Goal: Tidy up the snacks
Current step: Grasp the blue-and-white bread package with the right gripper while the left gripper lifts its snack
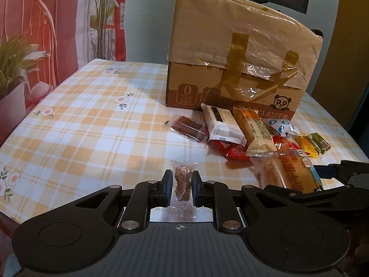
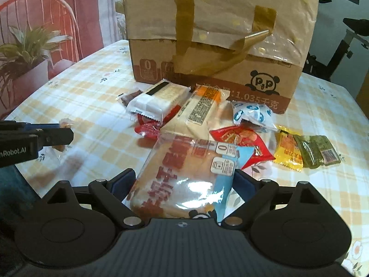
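On the checked tablecloth [image 1: 92, 120] stand one taped cardboard box [image 2: 219, 34] and ten wrapped snacks: one small clear-wrapped sweet [image 1: 183, 184] near left, one large bread packet [image 2: 184, 177] near right, and eight packets [image 2: 200, 108] heaped before the box.

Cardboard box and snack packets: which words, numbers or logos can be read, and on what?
"P&P", in a panda logo: cardboard box.
"1.035千克": same box, lower band.
"0": box's left badge, and the bread packet.
"n Robot.AI", cut off: left gripper.
Other packet print is too blurred.
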`<move>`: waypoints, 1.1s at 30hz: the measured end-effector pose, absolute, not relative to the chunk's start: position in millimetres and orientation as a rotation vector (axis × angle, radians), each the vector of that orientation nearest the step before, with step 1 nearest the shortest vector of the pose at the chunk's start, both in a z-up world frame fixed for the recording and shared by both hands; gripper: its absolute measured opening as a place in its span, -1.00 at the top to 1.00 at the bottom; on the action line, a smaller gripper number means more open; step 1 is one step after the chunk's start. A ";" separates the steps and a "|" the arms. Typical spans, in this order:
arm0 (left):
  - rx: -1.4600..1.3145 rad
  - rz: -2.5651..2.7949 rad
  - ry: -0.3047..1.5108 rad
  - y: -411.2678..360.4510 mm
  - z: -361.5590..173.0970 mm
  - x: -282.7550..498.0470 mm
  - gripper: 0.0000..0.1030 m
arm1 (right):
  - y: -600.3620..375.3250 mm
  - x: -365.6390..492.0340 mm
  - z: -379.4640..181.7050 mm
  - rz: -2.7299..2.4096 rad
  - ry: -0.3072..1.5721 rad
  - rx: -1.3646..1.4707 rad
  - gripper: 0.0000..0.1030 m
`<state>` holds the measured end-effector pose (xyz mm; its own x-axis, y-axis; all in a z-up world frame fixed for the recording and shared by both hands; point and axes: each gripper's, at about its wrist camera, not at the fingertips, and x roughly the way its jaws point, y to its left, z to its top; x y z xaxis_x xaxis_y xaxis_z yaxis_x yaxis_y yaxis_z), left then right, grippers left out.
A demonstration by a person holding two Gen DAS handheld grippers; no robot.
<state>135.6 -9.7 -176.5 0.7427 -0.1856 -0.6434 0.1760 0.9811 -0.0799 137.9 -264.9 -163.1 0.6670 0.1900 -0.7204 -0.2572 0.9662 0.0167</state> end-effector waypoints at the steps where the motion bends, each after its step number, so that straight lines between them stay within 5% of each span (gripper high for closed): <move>1: -0.014 -0.197 0.706 -9.8 -176.7 135.7 0.65 | -266.0 137.2 -163.7 0.252 0.797 -0.083 -0.73; 13: -0.027 -0.192 0.699 -8.5 -175.7 133.6 0.65 | -282.9 127.4 -162.9 0.300 0.755 0.007 -0.53; 33: -0.083 -0.198 0.597 2.2 -134.9 137.1 0.65 | -314.7 107.5 -124.9 0.245 0.491 0.025 -0.53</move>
<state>137.1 2.2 -134.9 0.8087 -0.2085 -0.5500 0.1608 0.9778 -0.1343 107.5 -314.7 -124.9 0.8530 0.2390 -0.4640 -0.2272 0.9704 0.0822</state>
